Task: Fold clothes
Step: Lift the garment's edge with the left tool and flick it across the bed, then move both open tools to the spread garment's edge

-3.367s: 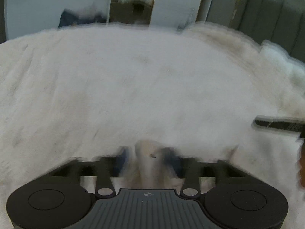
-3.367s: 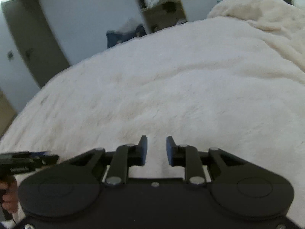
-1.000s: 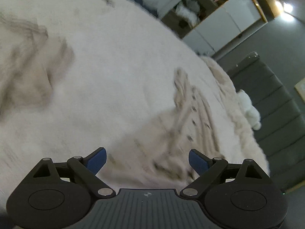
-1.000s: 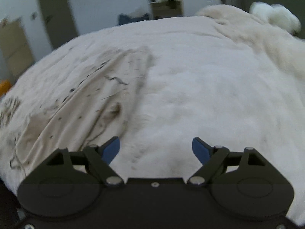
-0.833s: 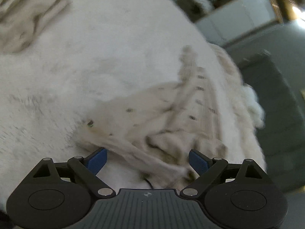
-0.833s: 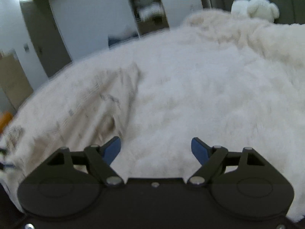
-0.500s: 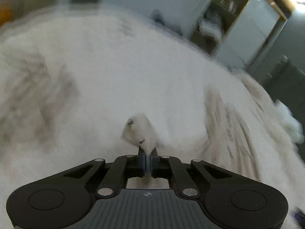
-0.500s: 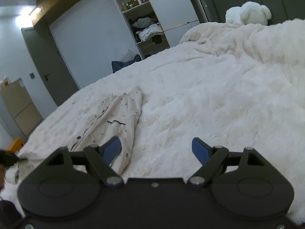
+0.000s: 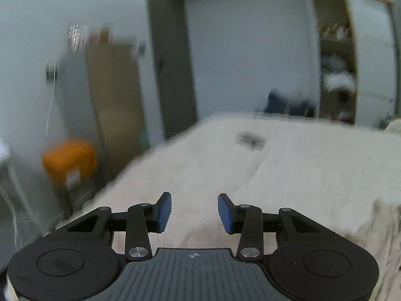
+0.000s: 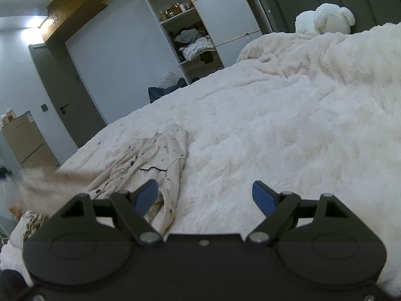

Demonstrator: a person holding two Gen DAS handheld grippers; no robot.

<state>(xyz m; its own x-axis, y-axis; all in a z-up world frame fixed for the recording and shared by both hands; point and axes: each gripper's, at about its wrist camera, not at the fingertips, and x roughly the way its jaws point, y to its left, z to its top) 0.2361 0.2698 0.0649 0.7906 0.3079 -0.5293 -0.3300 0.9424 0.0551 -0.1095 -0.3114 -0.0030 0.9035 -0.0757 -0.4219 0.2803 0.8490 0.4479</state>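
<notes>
Garment, a speckled cream top, lies lower left in the right wrist view, its length running toward upper right, just past the spread, empty right gripper; the left gripper, jaws opening on nothing, faces bare blanket.

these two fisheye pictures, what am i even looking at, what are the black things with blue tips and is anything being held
Each picture comes from a camera mounted on a handheld two-finger gripper; a person carries one in each hand. The black shapes at the bottom are the gripper bodies, and the blue tips are their fingers.

The left gripper looks across a fluffy cream blanket-covered bed toward a doorway. Its picture is blurred; its fingers are opening, with nothing between them.

The right gripper looks up the same bed. Its fingers stand wide apart and hold nothing. A cream button-up garment with small dark specks lies flat on the blanket just ahead, one part blurred at the left. A white plush toy sits at the headboard.
</notes>
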